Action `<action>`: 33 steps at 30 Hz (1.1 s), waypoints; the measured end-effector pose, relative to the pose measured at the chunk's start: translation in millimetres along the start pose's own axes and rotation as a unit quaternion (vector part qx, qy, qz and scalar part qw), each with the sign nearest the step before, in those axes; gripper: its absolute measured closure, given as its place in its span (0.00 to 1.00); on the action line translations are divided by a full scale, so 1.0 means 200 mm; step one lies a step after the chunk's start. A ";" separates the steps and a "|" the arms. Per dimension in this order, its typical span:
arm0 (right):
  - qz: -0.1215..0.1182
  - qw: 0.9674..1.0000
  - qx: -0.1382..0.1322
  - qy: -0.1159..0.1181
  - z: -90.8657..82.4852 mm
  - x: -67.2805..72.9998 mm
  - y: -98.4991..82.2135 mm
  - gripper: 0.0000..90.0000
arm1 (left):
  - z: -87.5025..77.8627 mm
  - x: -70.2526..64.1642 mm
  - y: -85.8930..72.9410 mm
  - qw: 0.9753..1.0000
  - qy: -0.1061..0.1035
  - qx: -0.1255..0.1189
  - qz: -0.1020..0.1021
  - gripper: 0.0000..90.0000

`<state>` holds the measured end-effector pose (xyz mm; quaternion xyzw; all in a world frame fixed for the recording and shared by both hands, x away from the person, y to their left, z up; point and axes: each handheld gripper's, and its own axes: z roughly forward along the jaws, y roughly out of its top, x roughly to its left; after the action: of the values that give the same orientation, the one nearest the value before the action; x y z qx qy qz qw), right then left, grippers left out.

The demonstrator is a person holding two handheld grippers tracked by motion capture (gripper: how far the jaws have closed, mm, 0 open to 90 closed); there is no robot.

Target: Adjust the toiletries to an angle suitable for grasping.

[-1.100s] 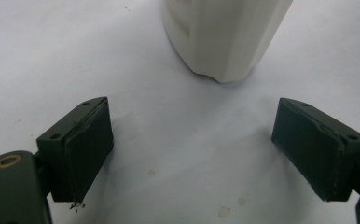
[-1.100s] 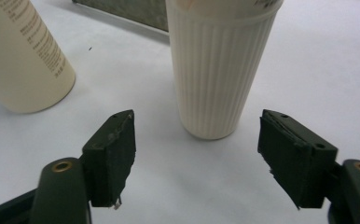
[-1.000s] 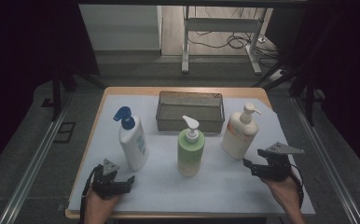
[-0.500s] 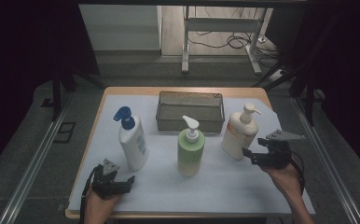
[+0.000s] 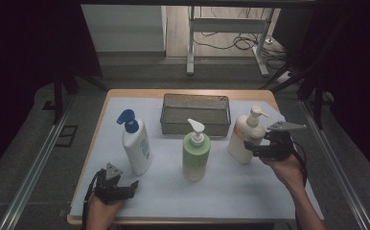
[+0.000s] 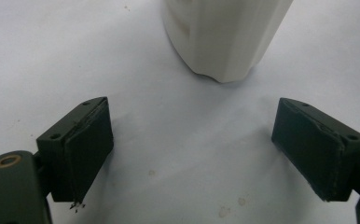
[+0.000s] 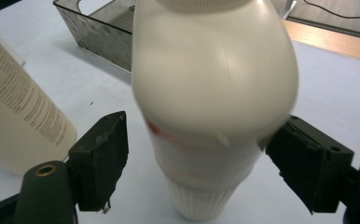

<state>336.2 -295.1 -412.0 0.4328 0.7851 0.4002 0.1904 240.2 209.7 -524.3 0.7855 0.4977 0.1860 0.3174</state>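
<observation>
Cream bottle (image 5: 243, 139) now between right fingers (image 7: 99, 158)

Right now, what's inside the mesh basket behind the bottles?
The mesh basket looks empty: its bare floor shows in the high view. The near wall and the green bottle's pump cover a strip along the front.
</observation>
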 end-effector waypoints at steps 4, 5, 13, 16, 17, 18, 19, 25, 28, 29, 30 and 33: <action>-0.010 1.000 0.002 0.001 0.04 0.00 0.03 0.28 | 0.00 0.00 0.00 1.000 0.000 0.000 0.000 0.14; -0.014 1.000 0.002 0.000 0.05 0.00 0.04 0.28 | 0.00 0.00 0.00 1.000 0.000 0.000 0.000 0.14; -0.023 1.000 0.012 -0.010 0.08 0.01 0.07 0.35 | 0.00 0.00 0.00 1.000 0.000 0.000 0.000 0.14; -0.022 1.000 0.018 -0.004 0.08 0.00 0.08 0.37 | 0.00 0.00 0.00 1.000 0.000 0.000 0.000 0.13; -0.023 1.000 0.019 -0.002 0.08 0.00 0.08 0.38 | 0.00 0.00 0.00 1.000 0.000 0.000 0.000 0.14; -0.023 1.000 0.020 -0.001 0.08 0.00 0.08 0.39 | 0.00 0.00 0.00 1.000 0.000 0.000 0.000 0.13; -0.025 1.000 0.019 0.001 0.08 0.00 0.08 0.40 | 0.00 0.00 0.00 1.000 0.000 0.000 0.000 0.13; -0.027 0.999 0.020 -0.010 0.07 0.03 0.08 0.41 | 0.00 0.00 0.00 1.000 0.000 0.000 0.000 0.13; -0.023 1.000 0.018 -0.008 0.04 0.04 0.10 0.41 | 0.00 0.00 0.00 1.000 0.000 0.000 0.000 0.14; -0.021 1.000 0.016 -0.006 0.03 0.04 0.10 0.41 | 0.00 0.00 0.00 1.000 0.000 0.000 0.000 0.13; -0.019 1.000 0.016 -0.005 0.02 0.04 0.11 0.41 | 0.00 0.00 0.00 1.000 0.000 0.000 0.000 0.14; -0.021 1.000 0.012 -0.005 -0.02 0.06 0.14 0.41 | 0.00 0.00 0.00 1.000 0.000 0.000 0.002 0.14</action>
<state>342.3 -278.4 -387.0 0.4200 0.7979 0.3845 0.1979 240.6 210.0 -524.3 0.7868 0.4957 0.1863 0.3170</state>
